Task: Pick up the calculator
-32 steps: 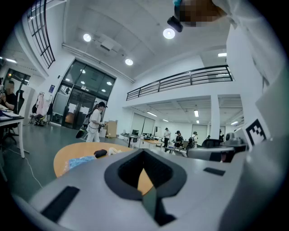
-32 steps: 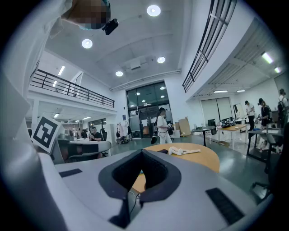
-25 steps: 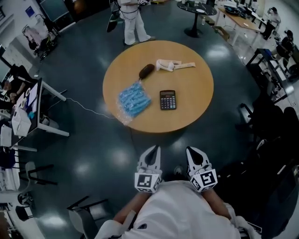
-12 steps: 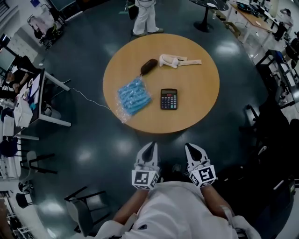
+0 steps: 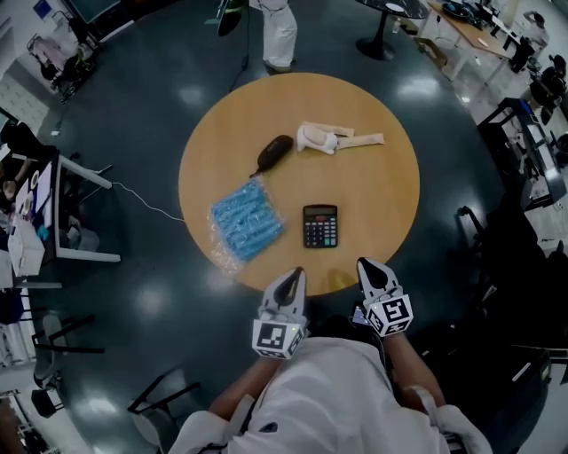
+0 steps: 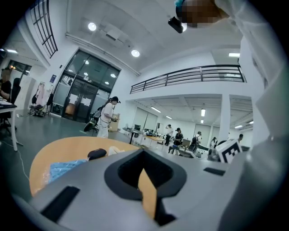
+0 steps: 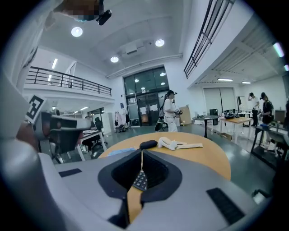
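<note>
The black calculator [image 5: 319,226] lies flat on the round wooden table [image 5: 382,195], near its front edge. My left gripper [image 5: 296,272] is shut and empty, its tips just over the table's front edge, to the left of and short of the calculator. My right gripper [image 5: 364,262] is also shut and empty, at the front edge to the calculator's right. In the right gripper view the calculator [image 7: 140,179] shows through the window between the shut jaws [image 7: 142,151]. The left gripper view shows the shut jaws [image 6: 144,152] and table only; the calculator is hidden there.
A blue bubble-wrap pack [image 5: 246,223] lies left of the calculator. A black oval object [image 5: 273,151] and a white object [image 5: 333,138] lie farther back. A person [image 5: 277,27] stands beyond the table. Desks, chairs and a cable surround it on the dark floor.
Both grippers have moved forward from over the floor to the table's front edge. The table and calculator now sit closer in the head view. Both jaws stay shut.
</note>
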`<state>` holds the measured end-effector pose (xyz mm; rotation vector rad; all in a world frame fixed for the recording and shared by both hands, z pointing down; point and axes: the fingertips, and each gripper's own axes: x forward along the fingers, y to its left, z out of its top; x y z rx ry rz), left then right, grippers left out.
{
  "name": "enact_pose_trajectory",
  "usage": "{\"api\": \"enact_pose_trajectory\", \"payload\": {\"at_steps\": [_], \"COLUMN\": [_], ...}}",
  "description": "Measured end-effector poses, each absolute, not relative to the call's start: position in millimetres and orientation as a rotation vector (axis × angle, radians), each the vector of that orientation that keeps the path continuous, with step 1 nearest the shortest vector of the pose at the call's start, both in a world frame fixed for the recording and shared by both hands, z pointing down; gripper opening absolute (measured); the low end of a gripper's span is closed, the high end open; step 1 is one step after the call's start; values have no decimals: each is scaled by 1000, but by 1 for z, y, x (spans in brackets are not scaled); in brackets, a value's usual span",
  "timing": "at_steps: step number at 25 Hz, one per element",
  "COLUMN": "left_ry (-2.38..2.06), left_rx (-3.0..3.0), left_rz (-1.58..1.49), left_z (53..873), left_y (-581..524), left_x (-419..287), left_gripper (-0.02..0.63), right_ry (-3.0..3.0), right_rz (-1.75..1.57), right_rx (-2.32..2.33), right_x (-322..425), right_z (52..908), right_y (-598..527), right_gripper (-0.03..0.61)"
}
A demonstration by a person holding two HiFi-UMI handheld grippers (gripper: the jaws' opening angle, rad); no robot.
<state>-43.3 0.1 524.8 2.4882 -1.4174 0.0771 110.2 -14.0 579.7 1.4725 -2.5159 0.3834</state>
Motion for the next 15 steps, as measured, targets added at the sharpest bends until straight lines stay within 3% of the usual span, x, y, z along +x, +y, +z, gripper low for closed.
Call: {"api": "enact_pose_trajectory", "payload": {"at_steps": [11,15], "left_ry": [-1451,-1487], "left_rx": [2387,2330], "left_rz": [114,137], "left_z": [530,541], "left_y": [-88,-107], "left_x": [-56,-63], "left_gripper": [6,6], "right_ry": [-2407,-2355], "right_rz": [505,569], "right_rx": [1027,788], "right_x": [100,88], "right_z": [690,744], "right_y": [-171,-203], "right_gripper": [28,133]}}
